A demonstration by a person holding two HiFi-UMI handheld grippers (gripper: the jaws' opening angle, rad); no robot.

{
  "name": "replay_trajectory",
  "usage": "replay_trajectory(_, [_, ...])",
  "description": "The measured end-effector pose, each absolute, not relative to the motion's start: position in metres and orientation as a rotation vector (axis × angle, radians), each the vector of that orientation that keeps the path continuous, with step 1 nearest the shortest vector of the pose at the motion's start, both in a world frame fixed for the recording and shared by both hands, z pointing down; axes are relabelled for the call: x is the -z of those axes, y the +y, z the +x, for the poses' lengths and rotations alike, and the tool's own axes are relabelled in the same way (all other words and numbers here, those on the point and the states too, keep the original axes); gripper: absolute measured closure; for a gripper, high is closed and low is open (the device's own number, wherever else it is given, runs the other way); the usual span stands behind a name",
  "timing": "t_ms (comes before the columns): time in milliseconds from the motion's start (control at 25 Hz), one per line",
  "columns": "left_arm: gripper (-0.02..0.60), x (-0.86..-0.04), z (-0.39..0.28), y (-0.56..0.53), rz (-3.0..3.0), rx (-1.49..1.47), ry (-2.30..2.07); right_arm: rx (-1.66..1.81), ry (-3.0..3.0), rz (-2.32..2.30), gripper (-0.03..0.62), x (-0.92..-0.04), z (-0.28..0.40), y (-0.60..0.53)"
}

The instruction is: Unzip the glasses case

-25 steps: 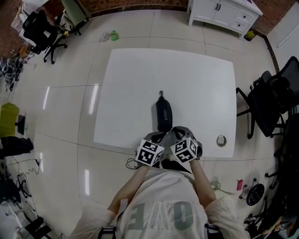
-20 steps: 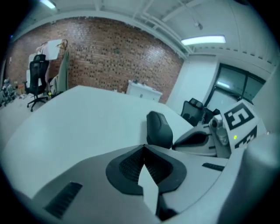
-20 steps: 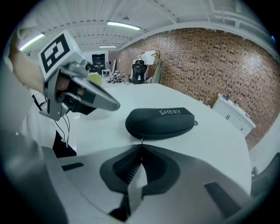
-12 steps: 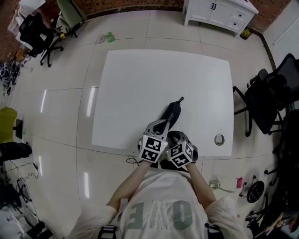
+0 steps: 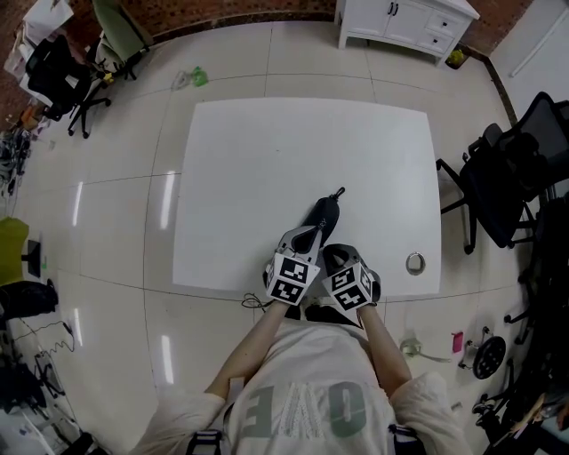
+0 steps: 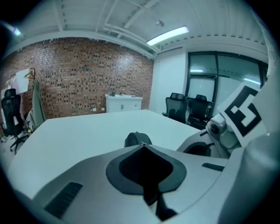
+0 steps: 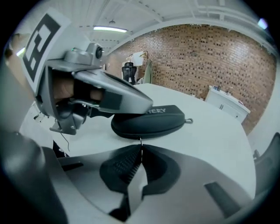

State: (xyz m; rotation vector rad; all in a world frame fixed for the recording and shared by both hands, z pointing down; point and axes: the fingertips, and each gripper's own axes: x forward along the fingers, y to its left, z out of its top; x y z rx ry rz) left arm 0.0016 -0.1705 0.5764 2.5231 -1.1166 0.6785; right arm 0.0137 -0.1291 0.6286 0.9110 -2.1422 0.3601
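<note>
A black zipped glasses case (image 5: 322,217) lies on the white table (image 5: 267,160), tilted so that its far end with the small loop (image 5: 339,191) points up and right. My left gripper (image 5: 308,234) is shut and its tips lie over the case's near end. In the right gripper view the left gripper (image 7: 146,105) rests along the top of the case (image 7: 151,122). My right gripper (image 5: 331,254) is shut, just short of the case near the table's front edge. The left gripper view shows only the case's rounded end (image 6: 137,138) beyond the closed jaws.
A small metal ring (image 5: 415,263) lies on the table near its front right corner. Black office chairs (image 5: 507,178) stand right of the table, and a white cabinet (image 5: 400,19) stands beyond it. The person's body is close against the table's front edge.
The case has swung from pointing straight away to pointing up and right. My left gripper has moved forward onto the case's near end. The right gripper stays near the front edge.
</note>
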Motion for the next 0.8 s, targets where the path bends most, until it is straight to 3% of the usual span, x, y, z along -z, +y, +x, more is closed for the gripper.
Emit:
replay_trajectory(360, [0.589, -0.577, 0.003, -0.171, 2.511, -0.657, -1.082, -0.296, -2.059, 0.993, 0.594, -0.628, 0.062, -0.204])
replay_trajectory(560, [0.589, -0.553, 0.016, -0.158, 2.367, -0.441, -0.868, -0.300, -2.059, 0.984, 0.594, -0.629, 0.055, -0.206])
replay_trajectory(800, [0.589, -0.581, 0.036, -0.126, 2.320, -0.590, -0.742, -0.319, -2.087, 0.974, 0.594, -0.627, 0.056, -0.200])
